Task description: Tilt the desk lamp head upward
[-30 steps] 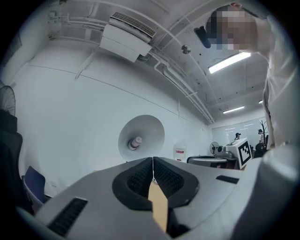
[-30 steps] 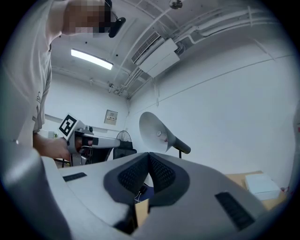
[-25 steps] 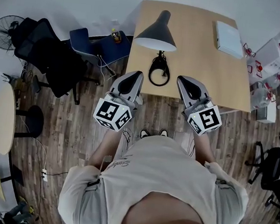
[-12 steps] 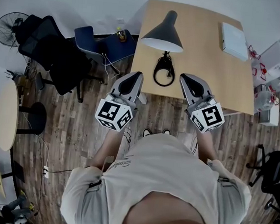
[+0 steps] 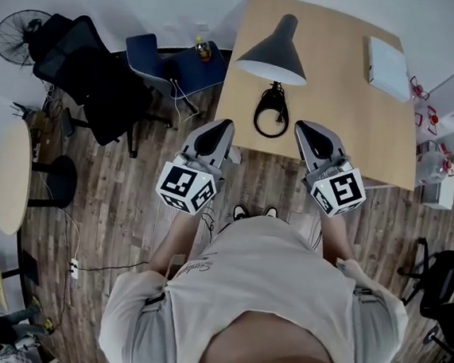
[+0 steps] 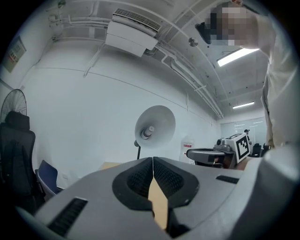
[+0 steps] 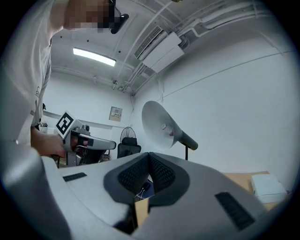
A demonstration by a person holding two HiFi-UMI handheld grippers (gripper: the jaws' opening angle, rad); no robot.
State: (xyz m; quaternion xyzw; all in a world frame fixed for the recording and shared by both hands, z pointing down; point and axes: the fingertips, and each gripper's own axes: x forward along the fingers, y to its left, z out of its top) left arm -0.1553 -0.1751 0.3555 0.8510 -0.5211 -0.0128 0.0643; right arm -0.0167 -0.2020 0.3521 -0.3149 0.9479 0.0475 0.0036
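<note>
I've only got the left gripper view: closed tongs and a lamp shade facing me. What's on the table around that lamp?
Observer: In the head view, a coiled black cable lies between the desk lamp and the table's near edge.
Operator: Anything else?
Observer: A flat white box sits at the table's far right corner.
Operator: And the other tool's tongs?
Observer: The right gripper has its tongs shut, with nothing between them.
</note>
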